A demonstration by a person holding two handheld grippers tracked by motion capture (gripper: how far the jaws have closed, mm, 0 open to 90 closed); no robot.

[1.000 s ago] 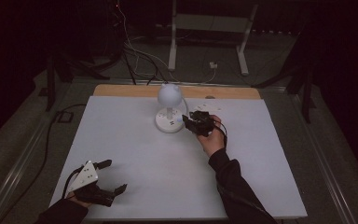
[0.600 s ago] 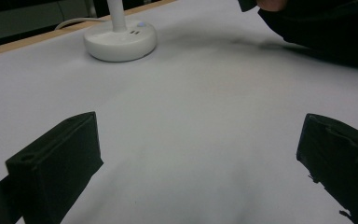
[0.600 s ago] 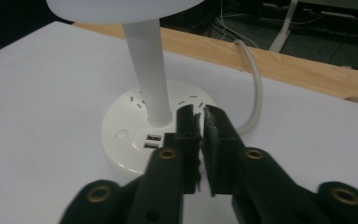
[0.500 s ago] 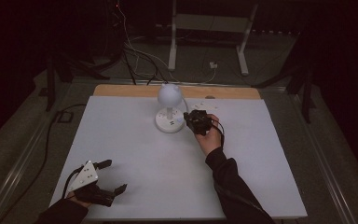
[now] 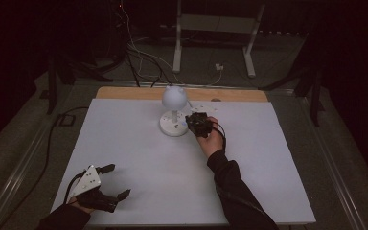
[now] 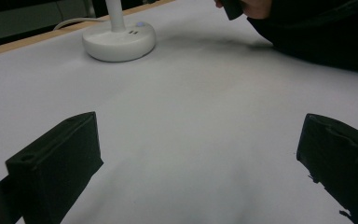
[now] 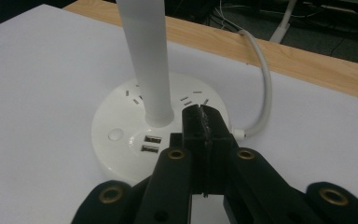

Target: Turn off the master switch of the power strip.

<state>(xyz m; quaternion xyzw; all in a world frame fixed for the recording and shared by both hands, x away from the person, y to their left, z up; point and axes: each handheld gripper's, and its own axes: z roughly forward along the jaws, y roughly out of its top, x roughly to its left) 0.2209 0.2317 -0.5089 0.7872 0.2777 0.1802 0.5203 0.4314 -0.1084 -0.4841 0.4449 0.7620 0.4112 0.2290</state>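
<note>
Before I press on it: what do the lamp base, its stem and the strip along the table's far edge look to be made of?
Lamp base: glossy white moulded plastic, probably; it reflects light and has USB ports and outlet slots.
Stem: smooth white tube, plastic or painted metal; can't tell which.
Far edge strip: light wood, with visible grain.

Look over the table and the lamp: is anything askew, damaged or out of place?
Nothing stands out. The white lamp stands upright on the table, its base looks intact, and its cord runs off the back edge.
</note>
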